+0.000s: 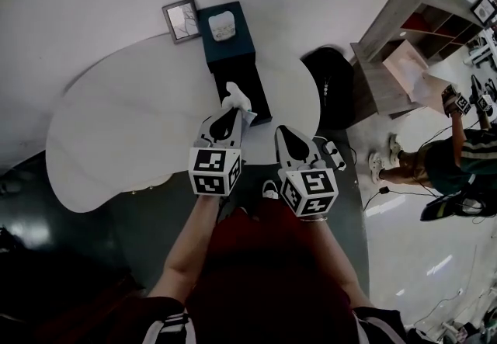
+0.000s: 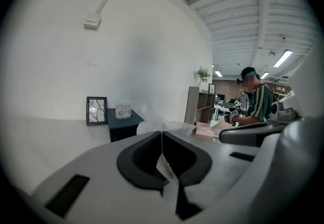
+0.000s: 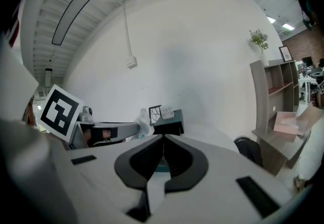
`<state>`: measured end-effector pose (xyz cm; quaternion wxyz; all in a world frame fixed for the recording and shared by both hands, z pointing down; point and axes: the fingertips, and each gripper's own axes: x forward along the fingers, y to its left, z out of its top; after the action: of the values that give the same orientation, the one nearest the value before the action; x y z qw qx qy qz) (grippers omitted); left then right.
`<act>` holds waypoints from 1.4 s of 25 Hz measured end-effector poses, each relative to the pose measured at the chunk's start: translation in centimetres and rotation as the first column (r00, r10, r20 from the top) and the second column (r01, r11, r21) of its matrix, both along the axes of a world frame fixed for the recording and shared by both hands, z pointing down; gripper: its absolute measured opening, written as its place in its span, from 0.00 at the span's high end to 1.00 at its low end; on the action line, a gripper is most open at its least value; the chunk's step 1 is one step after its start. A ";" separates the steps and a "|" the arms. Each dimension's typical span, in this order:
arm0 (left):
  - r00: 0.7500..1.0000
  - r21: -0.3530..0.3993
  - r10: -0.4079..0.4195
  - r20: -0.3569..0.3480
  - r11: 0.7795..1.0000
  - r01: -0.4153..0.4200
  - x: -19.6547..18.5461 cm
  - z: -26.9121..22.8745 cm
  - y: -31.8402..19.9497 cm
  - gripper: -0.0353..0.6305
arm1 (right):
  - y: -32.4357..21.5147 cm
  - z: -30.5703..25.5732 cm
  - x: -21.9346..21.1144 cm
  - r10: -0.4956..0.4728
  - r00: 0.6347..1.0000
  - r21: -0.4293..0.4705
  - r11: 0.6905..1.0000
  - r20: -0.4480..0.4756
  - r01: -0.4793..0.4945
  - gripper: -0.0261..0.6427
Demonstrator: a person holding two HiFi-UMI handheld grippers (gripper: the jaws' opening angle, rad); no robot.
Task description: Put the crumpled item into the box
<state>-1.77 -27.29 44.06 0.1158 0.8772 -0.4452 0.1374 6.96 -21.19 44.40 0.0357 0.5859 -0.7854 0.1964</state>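
The left gripper [image 1: 231, 112] is pinching only a thin edge of the white crumpled item [image 1: 237, 95] at the dark box's [image 1: 237, 53] near end. It could be slipping loose early, landing on the bench [image 1: 116, 125]. The right gripper [image 1: 281, 133] is idling beside it, clenched and empty.

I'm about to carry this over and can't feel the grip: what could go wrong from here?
1. The left gripper is shut on only a thin edge of the crumpled item, so it may slip free on the way.
2. A small white container sits on the box, and a picture frame stands beside it. A wide swing could knock either one.
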 end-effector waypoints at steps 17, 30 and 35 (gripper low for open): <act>0.993 -0.092 -0.030 0.118 0.995 0.041 2.0 4.1 -5.2 0.90 | -5.1 1.9 2.1 -0.073 0.997 -0.058 0.996 -0.003 0.073 0.94; 0.972 -0.173 0.022 0.234 0.985 0.020 3.0 6.9 -7.7 0.90 | -7.6 3.0 2.2 -0.122 0.993 -0.102 0.987 -0.008 0.120 0.94; 0.963 -0.191 0.042 0.266 0.981 0.010 3.3 7.8 -8.0 0.90 | -8.1 3.3 2.0 -0.141 0.990 -0.113 0.984 -0.009 0.139 0.94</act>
<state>1.58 -35.32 51.83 0.1367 0.8389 -0.4342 0.2984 8.99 -29.32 47.74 0.0888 0.5280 -0.8120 0.2322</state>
